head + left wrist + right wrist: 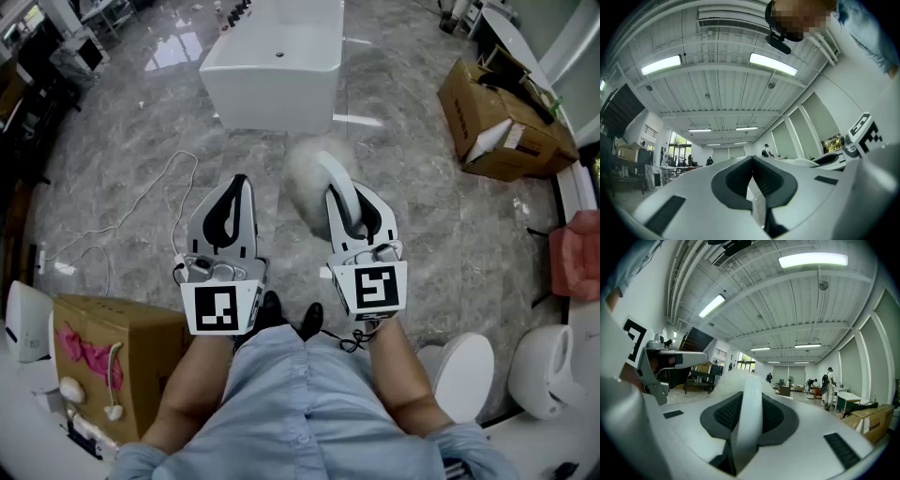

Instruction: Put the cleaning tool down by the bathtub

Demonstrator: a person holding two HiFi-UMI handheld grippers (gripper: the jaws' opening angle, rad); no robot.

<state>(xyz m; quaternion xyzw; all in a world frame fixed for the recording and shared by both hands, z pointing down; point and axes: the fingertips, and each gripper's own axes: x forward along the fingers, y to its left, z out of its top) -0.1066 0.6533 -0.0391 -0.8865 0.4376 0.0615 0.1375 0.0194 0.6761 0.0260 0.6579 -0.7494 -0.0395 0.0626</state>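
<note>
The duster (305, 176), a white fluffy head on a flat white handle (749, 413), is up in the air well short of the bathtub (272, 80), on its near side. The right tongs (349, 214) are clamped across the handle, and the fluffy end points toward the bathtub. The left tongs (234, 204) are pressed together with nothing in them, held beside the right ones and just as far from the bathtub. This looks like the carrying stage. The sensible thing is to walk up to the bathtub first rather than stretch, since the floor (394, 187) at its base seems out of reach from here. The bare patch of floor in front of the bathtub's near wall looks like the easiest spot. The side toward the cardboard box (497, 117) is more cluttered. A white cable (141, 202) lies on the floor toward the bathtub's other side and is worth stepping round. Lower the duster until head and handle both rest on the floor just beside the bathtub. Only then ease the grip, because a light tool let go from a height would likely bounce or roll away. Draw the right tongs straight back off the handle so they do not drag it along.
</note>
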